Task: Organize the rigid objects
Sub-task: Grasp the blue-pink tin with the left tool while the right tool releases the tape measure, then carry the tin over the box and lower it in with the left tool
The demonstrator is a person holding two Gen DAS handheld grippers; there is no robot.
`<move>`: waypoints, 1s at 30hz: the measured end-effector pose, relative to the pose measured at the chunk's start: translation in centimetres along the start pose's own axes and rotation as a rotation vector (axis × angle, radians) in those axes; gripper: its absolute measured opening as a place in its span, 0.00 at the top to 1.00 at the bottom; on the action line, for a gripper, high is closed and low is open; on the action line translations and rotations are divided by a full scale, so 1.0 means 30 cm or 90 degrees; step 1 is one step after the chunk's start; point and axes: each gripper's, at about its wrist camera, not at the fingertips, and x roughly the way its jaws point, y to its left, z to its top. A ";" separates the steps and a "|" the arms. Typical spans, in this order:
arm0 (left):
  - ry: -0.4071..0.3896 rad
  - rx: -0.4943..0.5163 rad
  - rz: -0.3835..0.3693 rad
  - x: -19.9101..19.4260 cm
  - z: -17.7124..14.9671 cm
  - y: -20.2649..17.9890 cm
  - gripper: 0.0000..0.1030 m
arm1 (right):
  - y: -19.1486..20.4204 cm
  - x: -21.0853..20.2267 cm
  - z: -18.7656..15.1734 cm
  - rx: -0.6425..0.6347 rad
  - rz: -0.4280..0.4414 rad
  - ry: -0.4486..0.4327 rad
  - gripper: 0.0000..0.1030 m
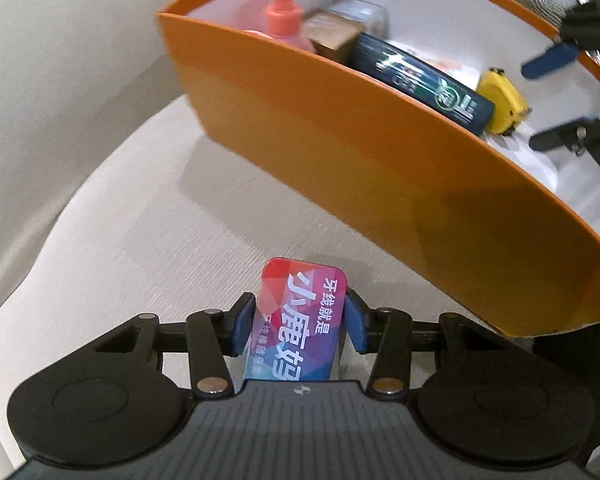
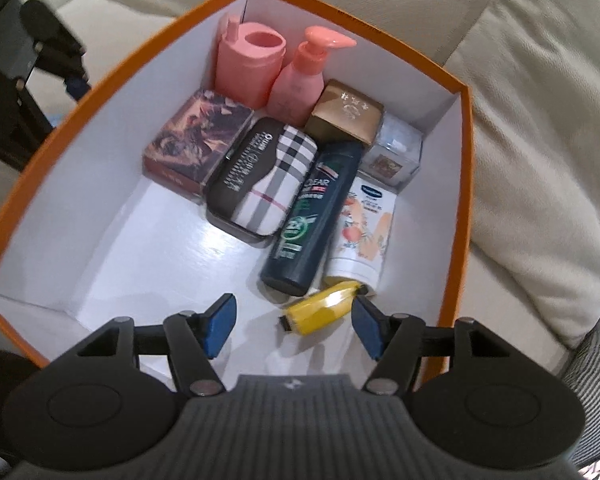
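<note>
Outside the box, lower centre of the left wrist view: left gripper (image 1: 298, 322) has its blue pads closed against the two long edges of a flat rectangular tin with a red, blue and purple printed lid (image 1: 298, 320); the tin is gripped and sits over the pale fabric sofa seat (image 1: 140, 240).
Receptacle: large orange cardboard box with white interior (image 2: 452, 152), resting on the sofa; in the left wrist view its orange wall (image 1: 380, 152) fills the upper right, near the tin but not touching it.
Right gripper: right gripper (image 2: 294, 322) hangs inside the box at lower centre, jaws well apart, nothing held.
Yellow item: small yellow tape measure (image 2: 320, 308) lies on the box floor between the blue pads; neither pad appears to press on it.
Stowed, far end: pink open-topped tub (image 2: 248, 68), pink pump bottle (image 2: 304, 84), gold carton (image 2: 346, 118), clear lidded cube (image 2: 394, 154).
Stowed, middle: patterned maroon box (image 2: 192, 140), checked oval case (image 2: 260, 176), dark shampoo bottle (image 2: 316, 216), white peach-print tube (image 2: 364, 232).
Progress: judged well advanced; nine items boxed.
Outstanding: the tin remains to be carried over the wall and set on the free floor at the box's lower left. No other loose items are visible.
</note>
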 end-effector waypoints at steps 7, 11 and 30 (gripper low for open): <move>-0.047 -0.039 0.031 -0.129 -0.019 0.000 0.51 | 0.031 -0.024 -0.005 0.025 0.029 -0.023 0.37; -0.074 -0.045 0.051 -0.184 -0.027 -0.018 0.51 | 0.036 -0.049 -0.003 0.041 0.037 -0.040 0.37; -0.222 0.189 0.008 -0.520 0.276 -0.314 0.51 | -0.045 -0.178 -0.024 0.082 0.033 -0.113 0.39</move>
